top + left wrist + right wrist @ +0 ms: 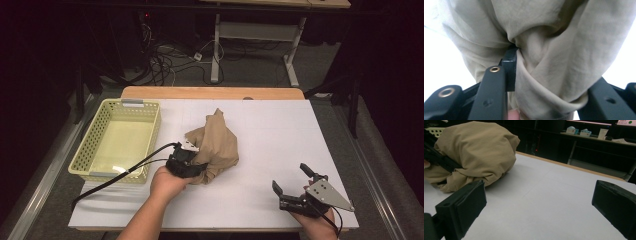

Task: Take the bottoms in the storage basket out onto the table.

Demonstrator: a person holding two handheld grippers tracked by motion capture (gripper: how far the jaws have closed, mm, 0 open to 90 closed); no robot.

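Working at a white-topped table, with room left bare across its right half for spreading things out. Keeps a pale yellow basket standing empty at the left edge, likely waiting to receive the load. Has the tan cloth heaped in a loose mound near the middle of the table, just right of the basket and apart from it. Reaches into the mound's near-left side with the left tongs, jaws partly open and a thick bunch of fabric filling the gap, pressed against both; probably gathering bulk so the whole heap moves in one go. Rests the right tongs low at the near right, well apart from the cloth, jaws wide and holding nothing, seemingly on standby.
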